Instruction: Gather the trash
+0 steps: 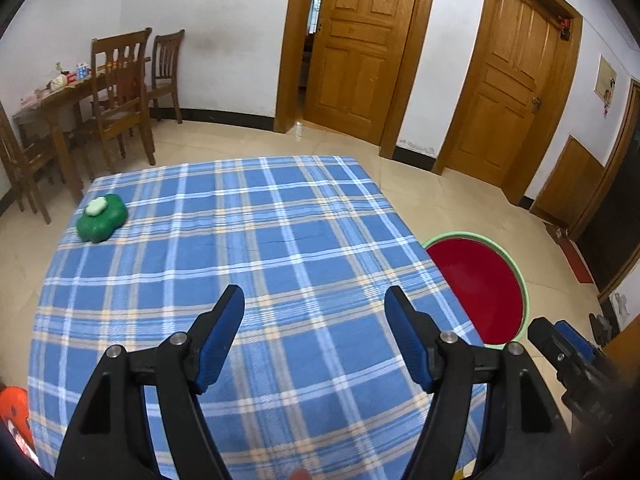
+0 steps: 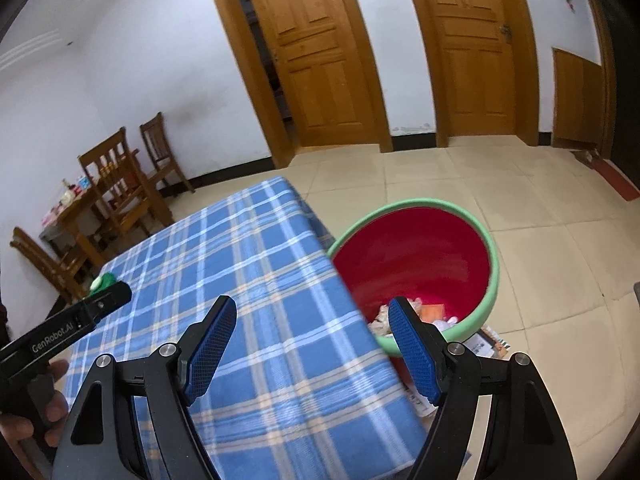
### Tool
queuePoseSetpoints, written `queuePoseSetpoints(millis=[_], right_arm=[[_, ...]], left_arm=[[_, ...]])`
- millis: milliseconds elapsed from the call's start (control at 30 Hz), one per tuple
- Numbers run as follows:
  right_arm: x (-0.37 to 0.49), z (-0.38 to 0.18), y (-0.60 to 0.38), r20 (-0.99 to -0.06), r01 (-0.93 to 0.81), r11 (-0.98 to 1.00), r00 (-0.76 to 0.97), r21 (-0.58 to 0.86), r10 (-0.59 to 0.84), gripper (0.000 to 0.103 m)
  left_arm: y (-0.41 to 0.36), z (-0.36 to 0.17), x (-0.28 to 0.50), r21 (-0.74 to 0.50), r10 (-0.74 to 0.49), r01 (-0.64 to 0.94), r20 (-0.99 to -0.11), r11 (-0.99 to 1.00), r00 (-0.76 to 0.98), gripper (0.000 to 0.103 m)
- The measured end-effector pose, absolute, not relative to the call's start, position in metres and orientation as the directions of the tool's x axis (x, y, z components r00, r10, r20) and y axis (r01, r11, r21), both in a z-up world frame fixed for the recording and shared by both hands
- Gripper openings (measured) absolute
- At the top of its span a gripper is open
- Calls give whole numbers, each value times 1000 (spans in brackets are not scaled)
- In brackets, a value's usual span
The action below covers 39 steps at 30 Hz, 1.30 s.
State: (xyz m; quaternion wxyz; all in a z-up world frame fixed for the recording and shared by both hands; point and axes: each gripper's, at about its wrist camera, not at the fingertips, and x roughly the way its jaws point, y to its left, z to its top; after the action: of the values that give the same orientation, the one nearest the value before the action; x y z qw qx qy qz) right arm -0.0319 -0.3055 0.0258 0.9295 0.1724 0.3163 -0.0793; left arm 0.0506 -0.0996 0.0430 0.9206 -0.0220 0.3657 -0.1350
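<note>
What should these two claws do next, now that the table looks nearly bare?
Probably send the left gripper across the checked tablecloth toward the green thing at the far left corner. Both grippers are open and empty, the right gripper included, and the basin beside the table already holds scraps.

Both views are evenly and fairly brightly lit by soft indoor light, with no hard shadows on the plaid tablecloth (image 1: 256, 248). A faint sheen lies on the tiled floor (image 1: 304, 128) near the open door (image 1: 356, 44). Fisheye distortion bends the door frames and walls, and dark vignetting fills the corners. The right wrist view is slightly motion-blurred, especially the red basin (image 2: 420, 256) and the table's edge.
</note>
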Motion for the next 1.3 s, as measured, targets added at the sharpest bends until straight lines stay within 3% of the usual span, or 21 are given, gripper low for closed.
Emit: queuePoseSetpoints(millis=[500,1300], right_arm=[[-41,25,-284,-600,224,941,800,253,-29,79],[-40,21,-282,-612,226,940,791,254,-25,79]], left_arm=[[-83,42,29,-92,-181,160,-646,983,742,72],[-82,41,30,-104,-188,159,-645,982,741,72]])
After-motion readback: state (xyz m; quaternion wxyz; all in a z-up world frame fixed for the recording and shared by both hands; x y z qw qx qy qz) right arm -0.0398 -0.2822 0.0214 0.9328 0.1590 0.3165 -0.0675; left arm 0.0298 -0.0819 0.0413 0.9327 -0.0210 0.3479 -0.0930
